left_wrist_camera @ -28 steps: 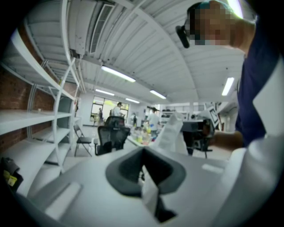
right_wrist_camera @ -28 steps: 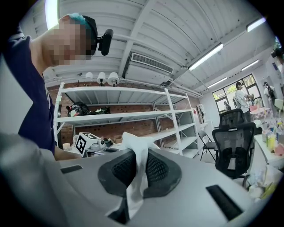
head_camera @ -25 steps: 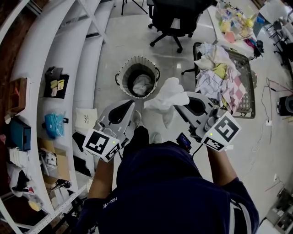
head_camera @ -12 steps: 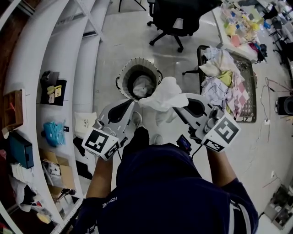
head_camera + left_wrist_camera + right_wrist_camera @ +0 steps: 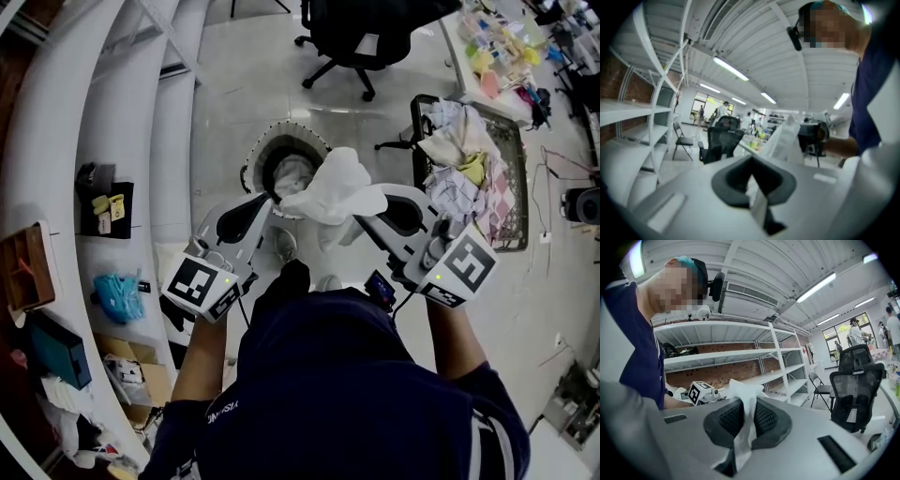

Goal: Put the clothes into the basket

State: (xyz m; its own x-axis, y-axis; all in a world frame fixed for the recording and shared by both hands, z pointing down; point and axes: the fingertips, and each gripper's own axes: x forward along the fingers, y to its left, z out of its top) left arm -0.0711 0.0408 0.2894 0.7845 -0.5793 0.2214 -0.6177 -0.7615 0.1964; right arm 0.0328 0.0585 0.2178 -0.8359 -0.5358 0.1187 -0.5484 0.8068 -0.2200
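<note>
A white cloth [image 5: 333, 187] hangs stretched between my two grippers, held at waist height just over the near rim of the round basket [image 5: 258, 155]. The basket stands on the floor ahead, and another pale garment [image 5: 292, 173] lies inside it. My left gripper [image 5: 267, 206] is shut on the cloth's left end; in its own view a white strip [image 5: 758, 199] is pinched between the jaws. My right gripper [image 5: 367, 211] is shut on the right end, and the white cloth [image 5: 744, 420] bunches up through its jaws. The left gripper's marker cube [image 5: 700, 391] shows beyond.
A pile of mixed clothes [image 5: 459, 155] fills a dark wire crate [image 5: 511, 202] on the floor at the right. A black office chair [image 5: 361, 37] stands beyond the basket. White shelving [image 5: 112, 141] with small items curves along the left. A cluttered table [image 5: 497, 52] is at the top right.
Both grippers have carried the white cloth forward toward the basket; its edge now overlaps the basket's near rim. The grip on the cloth is unchanged.
</note>
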